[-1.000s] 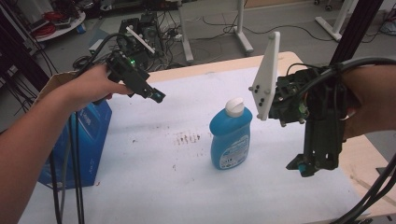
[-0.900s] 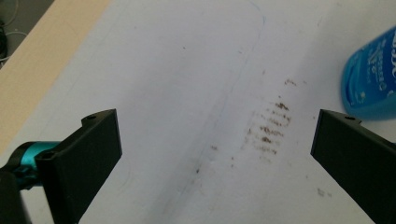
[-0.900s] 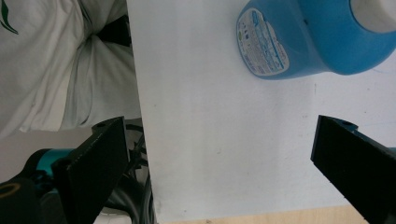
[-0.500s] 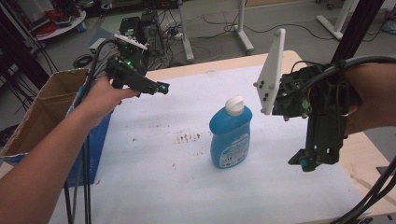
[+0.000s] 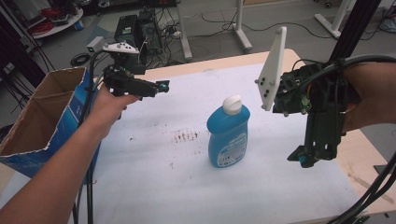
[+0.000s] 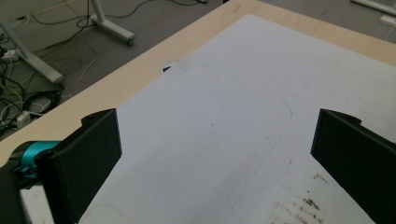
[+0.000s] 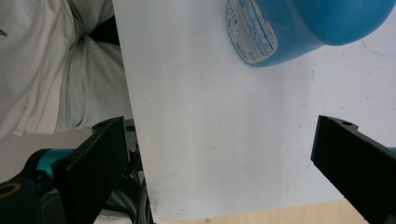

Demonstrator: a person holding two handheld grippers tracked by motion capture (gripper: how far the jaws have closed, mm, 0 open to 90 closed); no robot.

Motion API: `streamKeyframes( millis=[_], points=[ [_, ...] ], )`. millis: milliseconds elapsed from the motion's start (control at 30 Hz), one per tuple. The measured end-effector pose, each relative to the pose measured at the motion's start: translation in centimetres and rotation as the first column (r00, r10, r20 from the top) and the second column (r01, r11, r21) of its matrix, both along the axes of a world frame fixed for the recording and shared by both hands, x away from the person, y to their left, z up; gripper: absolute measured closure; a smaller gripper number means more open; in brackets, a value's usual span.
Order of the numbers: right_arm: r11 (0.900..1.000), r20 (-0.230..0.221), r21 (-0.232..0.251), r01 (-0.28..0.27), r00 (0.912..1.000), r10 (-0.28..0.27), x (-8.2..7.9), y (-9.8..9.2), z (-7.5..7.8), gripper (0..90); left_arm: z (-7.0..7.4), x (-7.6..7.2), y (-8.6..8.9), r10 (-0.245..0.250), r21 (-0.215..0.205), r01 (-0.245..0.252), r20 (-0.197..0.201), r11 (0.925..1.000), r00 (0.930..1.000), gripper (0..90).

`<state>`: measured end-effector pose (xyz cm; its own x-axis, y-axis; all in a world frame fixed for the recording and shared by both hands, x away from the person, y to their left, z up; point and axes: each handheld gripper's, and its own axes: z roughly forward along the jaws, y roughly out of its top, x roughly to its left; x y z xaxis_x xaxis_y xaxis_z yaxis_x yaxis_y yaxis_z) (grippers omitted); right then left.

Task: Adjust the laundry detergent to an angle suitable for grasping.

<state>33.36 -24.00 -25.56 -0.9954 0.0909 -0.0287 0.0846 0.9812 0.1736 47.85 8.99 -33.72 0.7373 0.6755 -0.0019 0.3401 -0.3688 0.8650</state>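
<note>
Two hand-held grippers are raised above the table (image 5: 177, 70), and neither grasps anything. Left gripper (image 5: 161, 87) is held over the far left part of the white sheet (image 5: 154, 186) that covers the tabletop, beside the open cardboard box (image 5: 44, 116) at the table's left edge; its jaws point toward the right across the sheet. Its own view shows the two black jaws spread wide, with bare sheet and the wooden far edge of the table between them. Right gripper (image 5: 306, 158) hangs at the right side of the table, jaws pointing down toward the sheet, with its grey three-cornered plate (image 5: 273, 67) standing upright above it. Its own view shows the jaws likewise spread wide, with nothing between them but sheet. Blue bottle (image 5: 228, 133) with a white cap (image 5: 232, 103) stands upright near the middle of the sheet, between the two grippers and apart from both; the right gripper is the nearer one. From the right gripper view, the bottle (image 7: 303, 28) lies beyond the jaw tips, untouched. A patch of brown stains (image 5: 186, 136) marks the sheet just left of the bottle. Cables trail off the near edge from both grippers.
</note>
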Motion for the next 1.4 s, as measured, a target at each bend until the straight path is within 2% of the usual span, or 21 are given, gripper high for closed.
streamKeyframes(
  millis=[100,167,367,500,633,833,967,1100,1200,1400],
  points=[
    [1.000,0.001,-0.002,-0.001,1.0000,0.001,0.1,-0.1,-0.1,3.7,-0.3,-0.3,0.1,0.007,-0.031,-0.006,0.020,0.9995,0.9998,1.8],
    [1.000,-0.001,-0.006,0.000,1.0000,0.000,0.2,-0.1,-0.1,3.7,-0.6,-0.5,0.3,-0.004,-0.063,0.007,0.038,0.9980,0.9993,1.8],
    [1.000,-0.005,-0.006,0.010,0.9999,-0.010,0.4,-0.2,-0.4,3.7,-1.1,-1.1,0.8,-0.023,-0.109,0.031,0.072,0.9936,0.9971,1.8],
    [1.000,-0.006,-0.005,0.011,0.9999,-0.011,0.5,-0.3,-0.6,3.7,-1.8,-1.5,1.0,-0.046,-0.145,0.057,0.078,0.9877,0.9959,1.8],
    [1.000,-0.006,-0.007,0.013,0.9999,-0.014,0.6,-0.4,-0.7,3.7,-2.2,-2.1,0.7,-0.082,-0.138,0.093,0.083,0.9861,0.9931,1.8],
    [1.000,-0.004,-0.008,0.016,0.9999,-0.016,0.8,-0.5,-0.9,3.7,-2.1,-2.7,-0.1,-0.145,-0.128,0.154,0.077,0.9798,0.9864,1.8],
    [1.000,-0.004,-0.008,0.019,0.9998,-0.019,0.8,-0.6,-0.9,3.7,-1.8,-3.2,-0.6,-0.185,-0.111,0.193,0.082,0.9748,0.9794,1.8],
    [0.999,-0.006,-0.009,0.035,0.9994,-0.035,0.8,-0.7,-1.0,3.7,-1.5,-3.5,-0.8,-0.200,-0.113,0.207,0.074,0.9717,0.9771,1.8],
    [1.000,-0.001,-0.008,0.022,0.9998,-0.022,0.9,-0.8,-1.0,3.7,-1.3,-3.8,-0.8,-0.212,-0.113,0.219,0.069,0.9692,0.9749,1.8],
    [0.999,0.000,-0.010,0.037,0.9993,-0.037,0.9,-1.1,-1.2,3.7,-0.6,-4.5,-1.0,-0.248,-0.107,0.251,0.048,0.9620,0.9677,1.8]
  ],
)
